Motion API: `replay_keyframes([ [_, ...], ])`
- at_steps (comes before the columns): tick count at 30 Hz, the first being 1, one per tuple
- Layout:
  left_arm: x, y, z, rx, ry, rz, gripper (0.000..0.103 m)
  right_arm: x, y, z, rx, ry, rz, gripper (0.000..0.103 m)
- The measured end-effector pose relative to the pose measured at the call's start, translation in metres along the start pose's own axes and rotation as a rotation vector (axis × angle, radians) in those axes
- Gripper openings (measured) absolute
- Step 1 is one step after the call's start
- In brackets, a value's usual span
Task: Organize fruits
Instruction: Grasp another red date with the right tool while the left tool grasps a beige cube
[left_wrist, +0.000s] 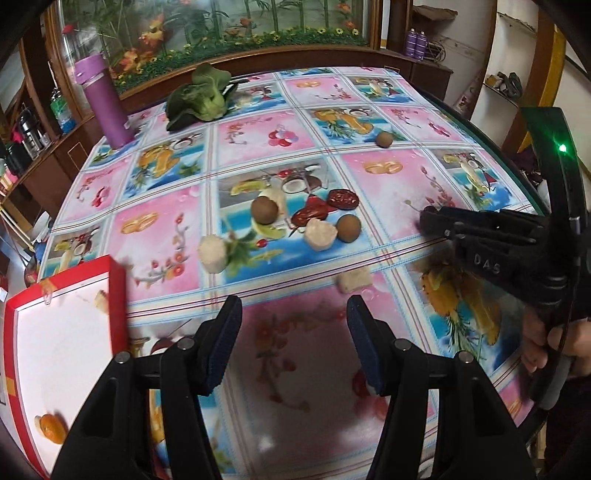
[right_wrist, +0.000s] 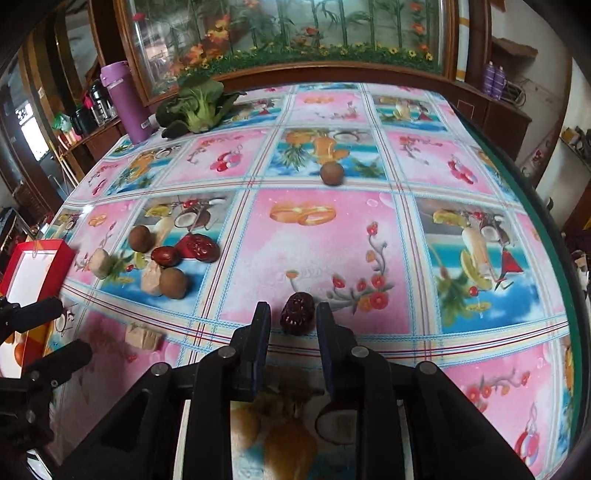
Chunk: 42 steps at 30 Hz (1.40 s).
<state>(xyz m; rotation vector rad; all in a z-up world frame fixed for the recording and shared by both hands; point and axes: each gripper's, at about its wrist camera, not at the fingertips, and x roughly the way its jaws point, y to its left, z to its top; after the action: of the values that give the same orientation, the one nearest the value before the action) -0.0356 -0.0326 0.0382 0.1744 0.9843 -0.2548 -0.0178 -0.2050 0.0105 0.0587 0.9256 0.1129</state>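
Left gripper (left_wrist: 293, 317): fingers spread wide, nothing between them; it hangs over the near part of the table, just right of the box.
Right gripper (right_wrist: 291, 314): fingers apart, one on each side of a date (right_wrist: 296, 313); whether the pads touch it cannot be told. The date lies on a pink square of the cloth near the front edge.
Hand (left_wrist: 543, 347): grips the right gripper's handle at the right edge of the left view.
Box (left_wrist: 118, 295): red rim, white inside, at the table's left front corner; an orange piece (left_wrist: 50, 428) lies inside near the bottom, and a pale scrap near the top right corner.
Dates (left_wrist: 325, 206): two more, dark red, touching one another mid-table.
Brown fruits (left_wrist: 264, 209): three round ones; two in the central cluster, one (left_wrist: 384, 139) alone farther back.
White chunks (left_wrist: 320, 233): several pale pieces, one beside the dates, one (left_wrist: 211, 253) to the left, one (left_wrist: 354, 278) nearest the left gripper.
Greens (left_wrist: 199, 98): leafy head at the far left of the table.
Bottle (left_wrist: 103, 99): purple, upright, at the far left corner.
Cloth (left_wrist: 388, 184): glossy, printed with fruit and flower squares.
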Motion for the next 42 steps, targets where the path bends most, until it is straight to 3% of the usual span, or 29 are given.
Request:
replay_keyframes([
  [3, 0.01, -0.007, 0.004, -0.001, 0.021, -0.016, 0.06, 0.001, -0.002, -0.002, 0.01, -0.001, 0.006, 0.024],
  [4, 0.013, -0.01, 0.006, 0.003, 0.024, -0.024, 0.06, 0.0, -0.003, -0.002, 0.009, -0.008, 0.009, 0.018],
  [16, 0.038, -0.028, 0.014, -0.022, 0.059, -0.063, 0.059, -0.005, -0.014, 0.001, 0.068, -0.059, 0.085, 0.018],
  [23, 0.044, -0.032, 0.013, -0.018, 0.034, -0.055, 0.042, -0.008, -0.015, 0.002, 0.081, -0.081, 0.097, 0.018],
  [25, 0.044, -0.03, 0.013, -0.024, 0.025, -0.052, 0.03, -0.009, -0.015, 0.002, 0.083, -0.085, 0.098, 0.018],
  [31, 0.042, -0.024, 0.01, -0.038, 0.005, -0.039, 0.028, -0.013, -0.015, 0.002, 0.084, -0.118, 0.097, 0.018],
  [36, 0.025, -0.017, 0.004, -0.046, -0.025, 0.01, 0.028, -0.021, -0.013, 0.002, 0.078, -0.165, 0.127, 0.018],
  [42, -0.021, 0.004, -0.009, -0.075, -0.122, 0.073, 0.028, -0.025, -0.006, 0.002, 0.071, -0.191, 0.156, 0.018],
])
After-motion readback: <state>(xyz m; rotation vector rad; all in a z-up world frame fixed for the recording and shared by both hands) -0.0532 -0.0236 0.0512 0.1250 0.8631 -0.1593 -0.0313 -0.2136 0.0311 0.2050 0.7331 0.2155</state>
